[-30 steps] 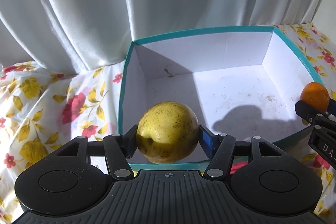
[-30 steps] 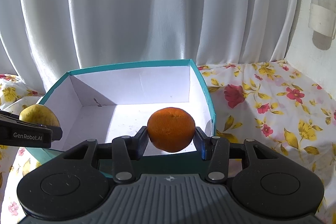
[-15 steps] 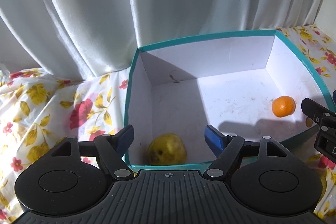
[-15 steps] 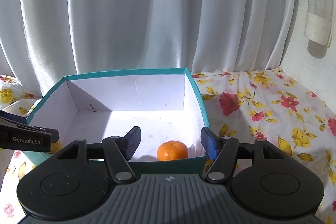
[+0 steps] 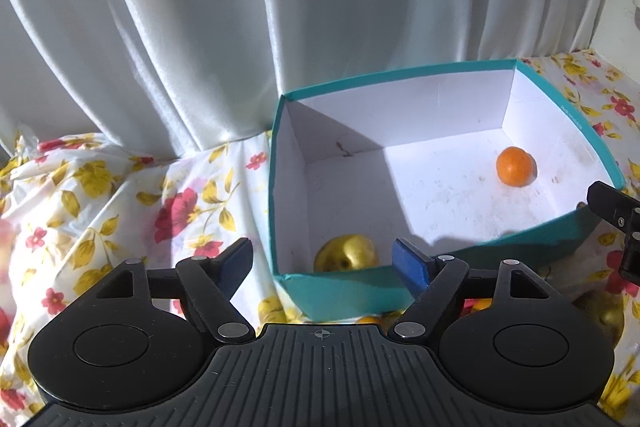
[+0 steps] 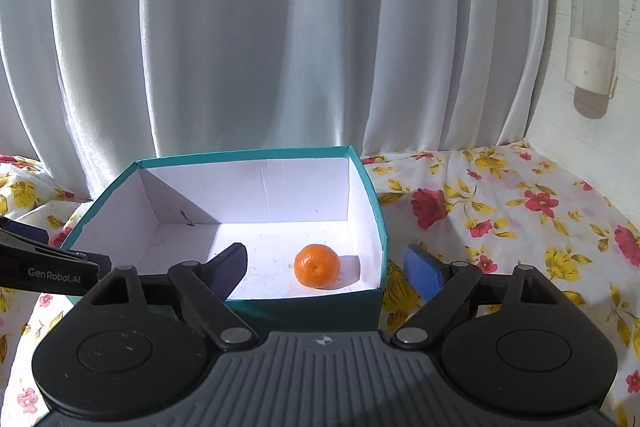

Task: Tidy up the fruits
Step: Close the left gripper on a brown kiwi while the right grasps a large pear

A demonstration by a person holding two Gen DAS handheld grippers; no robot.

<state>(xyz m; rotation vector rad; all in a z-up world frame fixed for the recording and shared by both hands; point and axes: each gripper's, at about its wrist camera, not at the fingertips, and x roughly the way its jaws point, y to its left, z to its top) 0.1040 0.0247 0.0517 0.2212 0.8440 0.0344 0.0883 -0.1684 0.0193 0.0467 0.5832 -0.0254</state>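
- Nearest me, my left gripper (image 5: 324, 261) is spread wide and holds nothing; my right gripper (image 6: 325, 267) is equally wide and bare.
- Beyond the left fingers, at 12 o'clock, the yellow fruit (image 5: 346, 258) lies inside the teal box (image 5: 568, 115), against its near wall.
- Farther in, toward 2 o'clock, the orange (image 5: 515, 166) rests on the box floor.
- I judge more fruit waits below the box; I should lift clear of the rim before reaching.

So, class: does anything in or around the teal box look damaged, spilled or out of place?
Nothing serious. The orange and yellow fruit sit inside the teal box; only a small dark mark mars its white wall.
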